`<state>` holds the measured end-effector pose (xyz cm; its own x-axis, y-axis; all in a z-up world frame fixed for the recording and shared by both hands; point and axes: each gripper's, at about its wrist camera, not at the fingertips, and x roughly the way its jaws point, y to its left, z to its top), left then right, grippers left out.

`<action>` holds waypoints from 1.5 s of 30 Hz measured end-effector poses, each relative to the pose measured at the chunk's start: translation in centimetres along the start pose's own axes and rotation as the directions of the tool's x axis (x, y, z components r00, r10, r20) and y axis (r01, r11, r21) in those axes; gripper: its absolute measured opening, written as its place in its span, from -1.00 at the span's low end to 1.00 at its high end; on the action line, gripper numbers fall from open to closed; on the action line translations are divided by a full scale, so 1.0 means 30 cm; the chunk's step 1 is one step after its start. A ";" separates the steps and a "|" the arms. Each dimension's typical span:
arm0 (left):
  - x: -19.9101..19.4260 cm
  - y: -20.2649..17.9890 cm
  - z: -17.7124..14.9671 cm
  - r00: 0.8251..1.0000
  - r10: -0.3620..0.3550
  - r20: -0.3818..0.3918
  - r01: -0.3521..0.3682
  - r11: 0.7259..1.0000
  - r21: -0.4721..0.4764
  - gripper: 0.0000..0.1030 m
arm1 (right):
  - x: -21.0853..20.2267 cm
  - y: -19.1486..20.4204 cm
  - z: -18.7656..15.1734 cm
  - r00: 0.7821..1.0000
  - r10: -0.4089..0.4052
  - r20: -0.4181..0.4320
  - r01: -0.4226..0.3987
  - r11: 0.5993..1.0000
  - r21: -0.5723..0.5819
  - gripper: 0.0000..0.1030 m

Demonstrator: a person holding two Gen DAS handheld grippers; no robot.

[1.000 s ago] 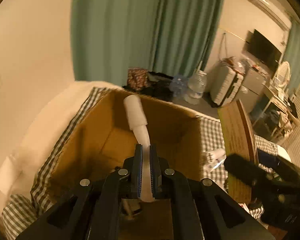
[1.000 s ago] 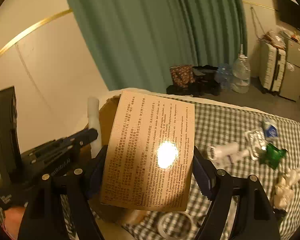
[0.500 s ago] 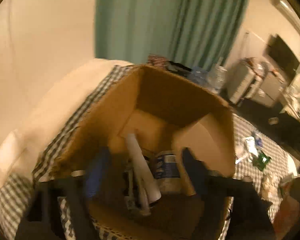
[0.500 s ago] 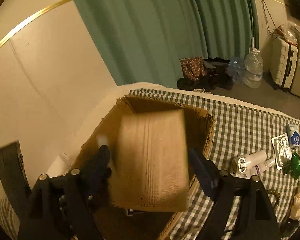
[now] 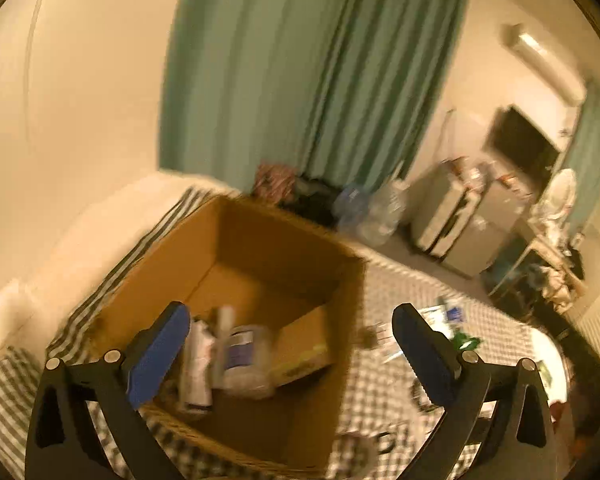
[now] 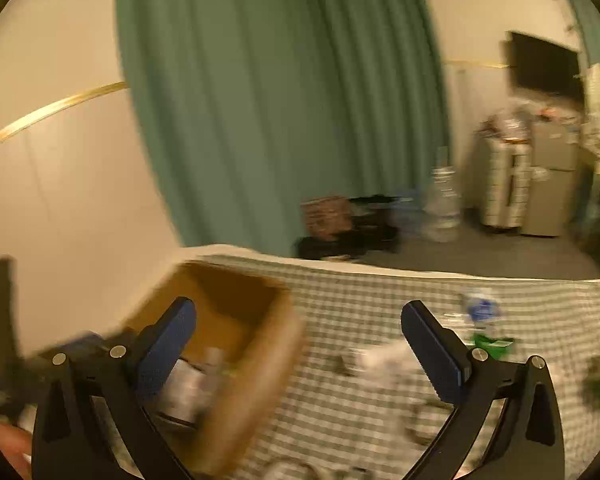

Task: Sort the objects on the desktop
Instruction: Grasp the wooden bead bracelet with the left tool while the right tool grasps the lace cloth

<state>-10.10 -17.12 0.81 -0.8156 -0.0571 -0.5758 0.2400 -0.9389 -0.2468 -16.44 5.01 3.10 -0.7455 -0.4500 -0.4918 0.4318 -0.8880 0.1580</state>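
Both tongs are opening and carry nothing: the left tongs [image 5: 290, 344] hang above the near rim of the cardboard box [image 5: 284, 240], pads wide and clear of everything, and the right tongs [image 6: 298, 340] stand equally wide, over the box's right wall and the checked cloth [image 6: 364, 300]; nothing lies between either pair of pads. The step in hand reads as a drop into the box just finished; inside it lie a white tube [image 5: 222, 340], a small jar with a blue label [image 5: 244, 354] and a flat brown carton [image 5: 300, 348], all blurred. The unsorted things lie on the cloth to the right of the box: a blue-and-white packet [image 6: 480, 306], a green packet [image 6: 494, 344] and a pale bottle-like shape [image 6: 384, 360], too smeared to name better. The next move, as I judge it, calls for swinging a pair of tongs rightward over that scatter, lowering the open pads astride one piece, then closing; the flat packets will want a low, edge-on approach.
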 end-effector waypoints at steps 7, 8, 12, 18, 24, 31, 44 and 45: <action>0.048 -0.234 -0.102 0.992 -0.111 -0.058 0.114 0.992 0.060 1.00 | -0.054 -0.379 -0.168 0.980 -0.127 -0.153 0.153 0.972 0.179 1.00; 0.061 -0.259 -0.123 0.990 -0.123 -0.068 0.127 0.990 0.067 1.00 | -0.050 -0.434 -0.199 0.976 -0.123 -0.177 0.160 0.963 0.215 1.00; 0.142 -0.382 -0.222 0.984 -0.110 -0.143 0.132 0.979 0.154 1.00 | -0.019 -0.558 -0.276 0.954 -0.172 -0.244 0.232 0.941 0.245 1.00; 0.298 -0.548 -0.392 0.973 -0.060 -0.222 0.124 0.950 0.287 1.00 | 0.053 -0.650 -0.379 0.929 -0.200 -0.312 0.278 0.933 0.230 0.99; 0.482 -0.633 -0.521 0.952 -0.037 -0.304 0.138 0.937 0.320 1.00 | 0.144 -0.738 -0.453 0.909 -0.170 -0.380 0.284 0.921 0.268 0.76; 0.628 -0.716 -0.603 0.927 -0.033 -0.373 0.185 0.907 0.378 1.00 | 0.280 -0.823 -0.488 0.875 -0.125 -0.467 0.301 0.897 0.325 0.74; 0.759 -0.787 -0.681 0.907 0.015 -0.422 0.194 0.872 0.449 1.00 | 0.351 -0.867 -0.521 0.845 -0.114 -0.522 0.333 0.876 0.348 -0.03; 0.754 -0.791 -0.690 0.914 0.016 -0.405 0.193 0.861 0.471 1.00 | 0.350 -0.869 -0.522 0.846 -0.108 -0.523 0.330 0.875 0.353 -0.13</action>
<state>-23.35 10.91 -22.50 -0.5287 0.0699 -0.8459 -0.1990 -0.9790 0.0434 -27.58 24.93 -19.59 -0.4113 -0.2354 -0.8806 -0.0475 -0.9592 0.2786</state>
